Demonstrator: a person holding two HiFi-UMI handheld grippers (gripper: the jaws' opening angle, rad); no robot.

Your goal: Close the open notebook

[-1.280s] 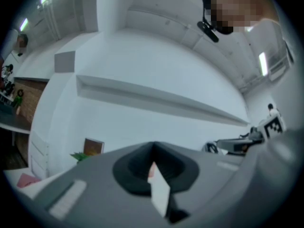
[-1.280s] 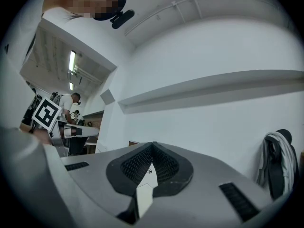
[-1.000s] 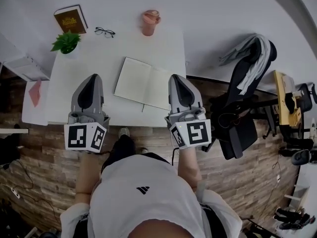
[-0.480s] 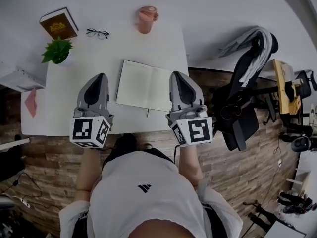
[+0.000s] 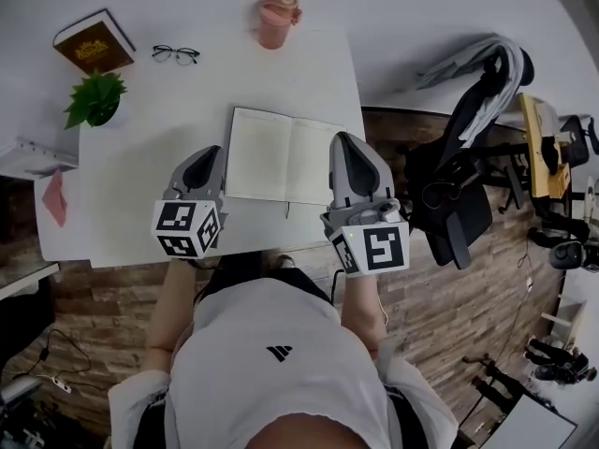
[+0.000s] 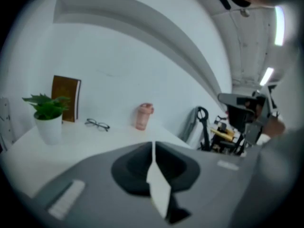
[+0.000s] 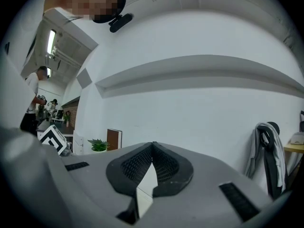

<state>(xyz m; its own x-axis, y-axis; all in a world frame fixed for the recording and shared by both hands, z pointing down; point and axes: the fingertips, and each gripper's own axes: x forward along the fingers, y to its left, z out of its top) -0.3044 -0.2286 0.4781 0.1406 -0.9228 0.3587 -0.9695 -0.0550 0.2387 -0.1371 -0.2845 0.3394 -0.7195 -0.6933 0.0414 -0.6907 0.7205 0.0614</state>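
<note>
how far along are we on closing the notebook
Done: nothing yet; the notebook lies open and flat on the table.
In hand: the left gripper is beside its left page, jaws beginning to open with nothing between them. The right gripper overlaps the right page edge, jaws together, empty.
Left: catch one cover and fold it over onto the other page.

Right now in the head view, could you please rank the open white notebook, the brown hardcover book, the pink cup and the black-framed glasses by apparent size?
1. Open white notebook, clearly largest.
2. Brown hardcover book.
3. Pink cup.
4. Black-framed glasses, about as wide as the cup but slimmer.
</note>
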